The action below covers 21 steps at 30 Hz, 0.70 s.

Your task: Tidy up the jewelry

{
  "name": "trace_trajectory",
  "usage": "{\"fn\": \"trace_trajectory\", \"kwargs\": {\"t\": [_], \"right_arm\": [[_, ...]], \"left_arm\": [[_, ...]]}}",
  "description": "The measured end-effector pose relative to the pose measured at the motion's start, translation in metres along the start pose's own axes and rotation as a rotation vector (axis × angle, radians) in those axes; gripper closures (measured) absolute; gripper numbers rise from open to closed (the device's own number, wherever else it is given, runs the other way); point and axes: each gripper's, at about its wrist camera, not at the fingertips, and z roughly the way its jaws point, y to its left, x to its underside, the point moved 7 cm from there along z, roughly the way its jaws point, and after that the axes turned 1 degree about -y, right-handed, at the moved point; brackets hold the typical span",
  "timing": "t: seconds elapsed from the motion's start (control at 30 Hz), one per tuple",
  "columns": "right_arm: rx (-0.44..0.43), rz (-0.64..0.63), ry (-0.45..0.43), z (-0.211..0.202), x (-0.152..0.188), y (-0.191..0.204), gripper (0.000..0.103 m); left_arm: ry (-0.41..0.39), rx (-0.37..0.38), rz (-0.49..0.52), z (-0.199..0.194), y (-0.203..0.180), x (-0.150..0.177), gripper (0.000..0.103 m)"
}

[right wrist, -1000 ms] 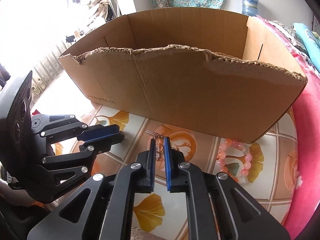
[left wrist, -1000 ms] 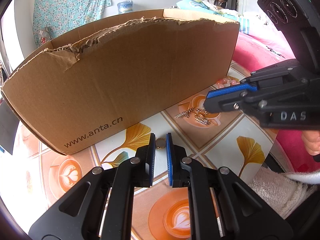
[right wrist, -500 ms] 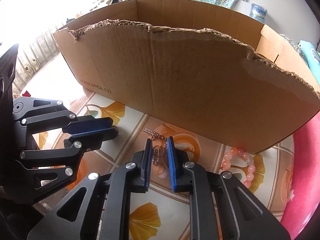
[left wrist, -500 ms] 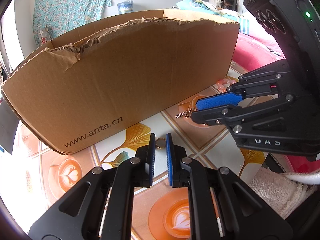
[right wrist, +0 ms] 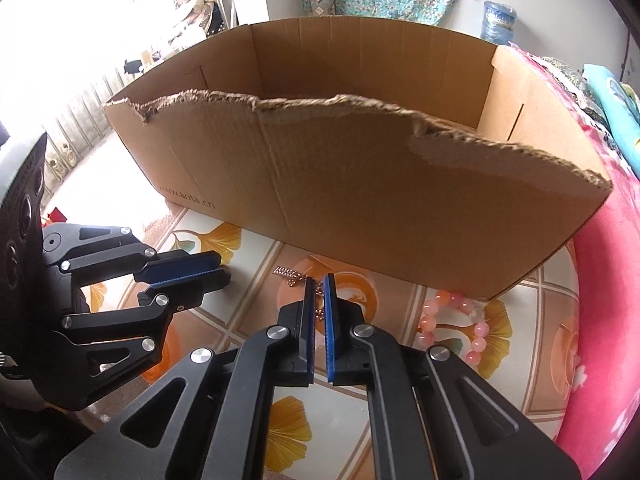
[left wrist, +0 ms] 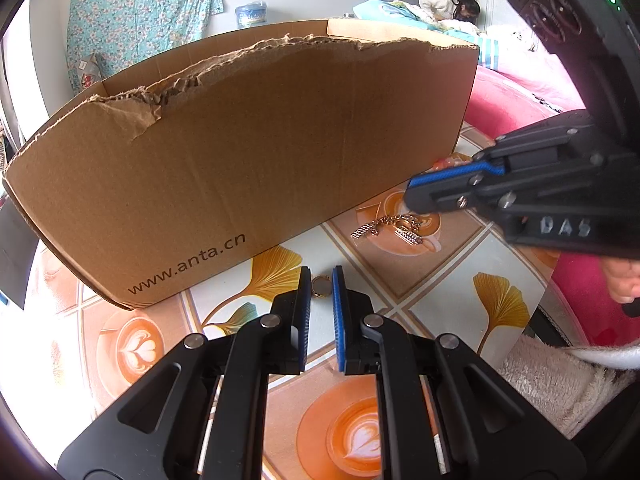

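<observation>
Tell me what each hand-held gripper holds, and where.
Left hand-held gripper: the gold ring, pinched across its rim. Right hand-held gripper: jaws just closed on the gold chain, near its middle, apparently.

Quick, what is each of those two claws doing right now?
Left gripper: shut on the gold ring.
Right gripper: just closed on the gold chain.

A lived-in home bedroom is indicated by a bed heaped with bedding (left wrist: 420,20), a floral cloth (left wrist: 144,12) hung on the wall, and a pink bedspread (right wrist: 608,300).
</observation>
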Motion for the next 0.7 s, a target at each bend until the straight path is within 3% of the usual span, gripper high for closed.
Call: {"fn": "trace_trajectory", "kwargs": {"t": [0.27,0.43,0.53,0.7], "right_arm": [[-0.065,0.111,-0.055,-0.023,-0.003,-0.017,0.099],[-0.093,0.125,0.016,-0.013,0.009,-0.015,0.095],[-0.104,0.121,0.051,-0.003,0.015,-0.01,0.083],[-0.08,0.083,0.078,0.007,0.018,-0.004,0.082]], "left_arm": [[0.001,0.013,-0.012,0.001,0.003,-0.001,0.094],[0.004,-0.001,-0.006,0.003,0.002,-0.001,0.094],[0.005,-0.004,-0.007,0.003,0.002,-0.001,0.094],[0.004,-0.007,-0.005,0.001,0.001,0.0,0.094]]}}
